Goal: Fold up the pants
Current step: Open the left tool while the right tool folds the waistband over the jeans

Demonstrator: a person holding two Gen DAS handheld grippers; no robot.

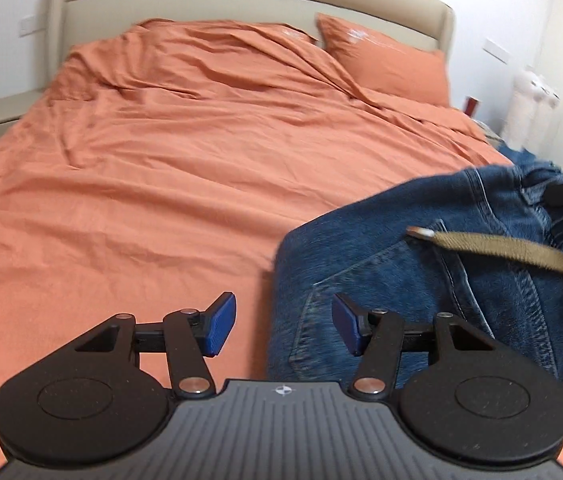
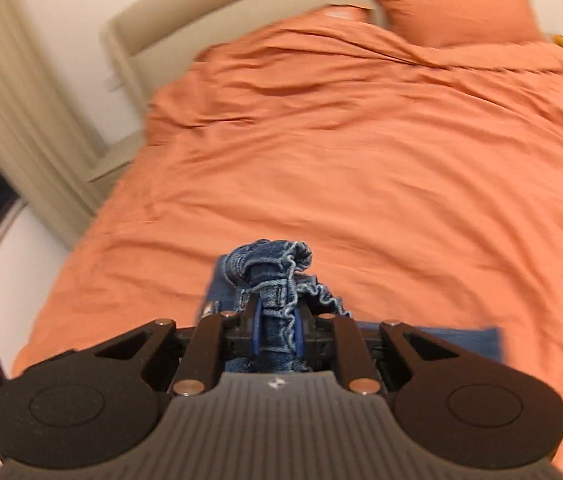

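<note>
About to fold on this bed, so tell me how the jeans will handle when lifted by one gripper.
The jeans will probably hang floppy: denim bunches into a crumpled wad between the right gripper pads. Likely heavyish, since thick seamed fabric shows. The loose belt may swing or snag. The left gripper is open and could take a second corner.

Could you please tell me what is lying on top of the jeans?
A tan strap crosses the jeans; its far end runs out of frame. The bedspread under them is covered.
</note>
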